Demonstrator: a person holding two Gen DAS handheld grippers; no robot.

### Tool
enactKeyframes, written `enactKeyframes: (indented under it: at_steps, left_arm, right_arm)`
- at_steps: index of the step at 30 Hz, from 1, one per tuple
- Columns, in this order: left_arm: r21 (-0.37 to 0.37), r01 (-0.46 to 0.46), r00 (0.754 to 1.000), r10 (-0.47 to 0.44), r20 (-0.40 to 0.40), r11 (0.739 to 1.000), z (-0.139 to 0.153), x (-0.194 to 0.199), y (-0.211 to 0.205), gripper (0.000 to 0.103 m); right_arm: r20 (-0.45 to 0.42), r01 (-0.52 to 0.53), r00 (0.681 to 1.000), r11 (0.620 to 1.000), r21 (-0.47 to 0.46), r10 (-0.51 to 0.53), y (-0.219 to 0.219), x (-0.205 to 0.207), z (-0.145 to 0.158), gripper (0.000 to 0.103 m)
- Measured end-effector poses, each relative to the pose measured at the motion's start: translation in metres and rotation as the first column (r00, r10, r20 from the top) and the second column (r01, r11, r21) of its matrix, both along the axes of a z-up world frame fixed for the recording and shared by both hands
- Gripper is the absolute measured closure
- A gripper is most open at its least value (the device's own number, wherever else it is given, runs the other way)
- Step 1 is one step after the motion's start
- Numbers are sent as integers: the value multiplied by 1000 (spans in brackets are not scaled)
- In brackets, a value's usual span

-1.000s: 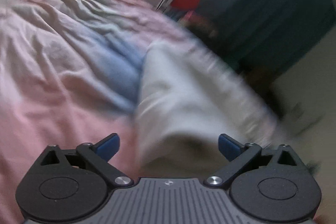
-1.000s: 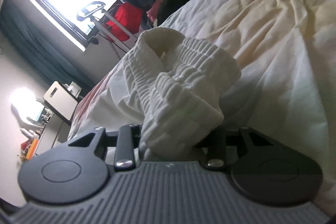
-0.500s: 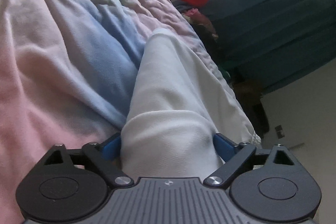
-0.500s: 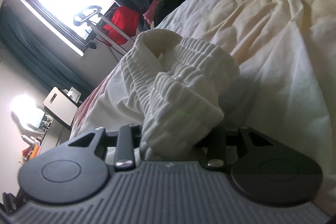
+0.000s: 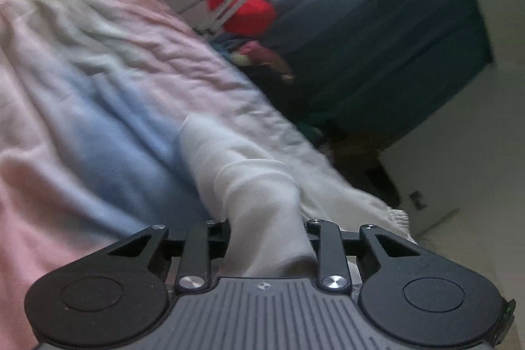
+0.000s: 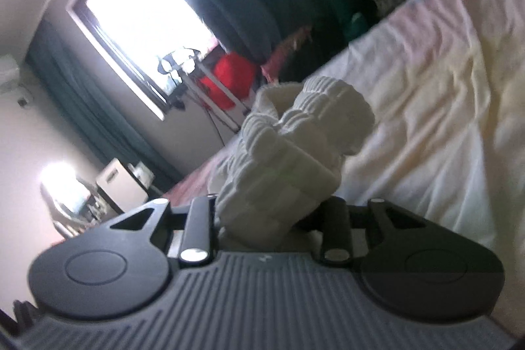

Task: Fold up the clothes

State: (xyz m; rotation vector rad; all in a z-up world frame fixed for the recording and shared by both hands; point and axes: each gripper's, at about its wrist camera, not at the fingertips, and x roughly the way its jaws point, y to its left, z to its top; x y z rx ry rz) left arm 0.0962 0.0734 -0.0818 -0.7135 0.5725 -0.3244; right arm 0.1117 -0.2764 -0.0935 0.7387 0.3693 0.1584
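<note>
A white garment lies on the bed's pink and blue cover. My left gripper is shut on a smooth fold of it; the cloth bunches up between the jaws and trails away over the bed. In the right wrist view, my right gripper is shut on the garment's ribbed elastic waistband, which is lifted above the pale sheet. The fingertips of both grippers are hidden by cloth.
A window with dark teal curtains is at the far side. A drying rack with a red item stands by the bed's end. A desk with a lamp is at the left. Clutter lies on the floor past the bed.
My left gripper went from open around the white fold to shut on it and has lifted. My right gripper, still shut on the waistband, has risen and tilted.
</note>
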Motion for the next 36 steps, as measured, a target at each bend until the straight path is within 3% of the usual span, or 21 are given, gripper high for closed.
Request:
enactKeyframes:
  at_steps: [5, 10, 15, 21, 27, 30, 36]
  left_arm:
    - [19, 77, 996, -78, 41, 997, 40, 38, -64, 75]
    - [44, 185, 982, -187, 39, 982, 61, 97, -171, 76]
    - [101, 284, 958, -286, 11, 954, 68, 174, -286, 76]
    - [213, 334, 941, -337, -22, 918, 42, 251, -379, 76]
    - [289, 376, 918, -396, 12, 880, -9, 264, -394, 74]
    - [347, 394, 907, -421, 4, 851, -33, 250, -388, 73]
    - [402, 407, 902, -429, -40, 820, -81, 223, -370, 65]
  right_arm:
    - [29, 81, 996, 996, 23, -82, -54, -1, 46, 68]
    - [7, 189, 982, 982, 15, -189, -137, 19, 70, 68]
    - [-8, 316, 949, 948, 32, -316, -225, 53, 69, 68]
    - [-56, 405, 913, 914, 10, -404, -292, 101, 43, 68]
    - [-72, 447, 893, 894, 28, -444, -307, 104, -26, 68]
    - [-44, 469, 883, 882, 50, -467, -296, 91, -52, 68]
    - [-117, 503, 859, 864, 17, -498, -266, 63, -97, 64]
